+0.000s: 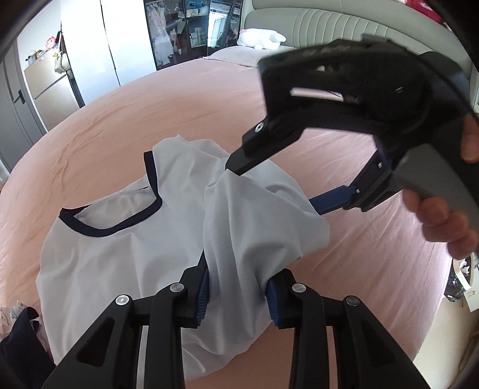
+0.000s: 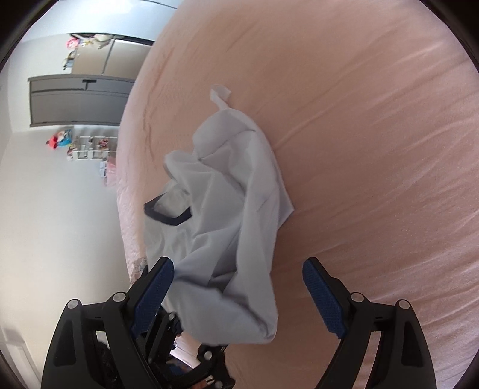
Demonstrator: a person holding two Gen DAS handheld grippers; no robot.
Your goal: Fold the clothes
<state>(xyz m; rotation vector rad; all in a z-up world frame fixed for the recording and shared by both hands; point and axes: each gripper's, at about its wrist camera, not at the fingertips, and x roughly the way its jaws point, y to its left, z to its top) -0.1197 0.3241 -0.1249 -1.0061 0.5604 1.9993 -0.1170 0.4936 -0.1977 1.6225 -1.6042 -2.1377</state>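
A white shirt [image 1: 119, 254] with a navy neckline trim [image 1: 98, 232] lies crumpled on the pink bed sheet [image 1: 179, 119]. My left gripper [image 1: 238, 299] is shut on a bunched fold of it, and cloth fills the gap between the blue pads [image 1: 202, 294]. My right gripper [image 1: 269, 188] comes in from the right, held by a hand [image 1: 449, 224]. Its jaws are open, with one finger over the raised fold and the other beneath it. In the right wrist view the shirt [image 2: 233, 194] hangs between the wide-spread fingers of the right gripper [image 2: 239, 287], brushing the left pad [image 2: 155, 287].
The pink bed [image 2: 359, 149] stretches far around the shirt. A white plush toy [image 1: 260, 39] rests by the padded headboard [image 1: 329, 24]. Dark clothing [image 1: 21, 338] lies at the bed's near left edge. Cabinets [image 1: 185, 30] and a door [image 2: 80, 98] stand beyond the bed.
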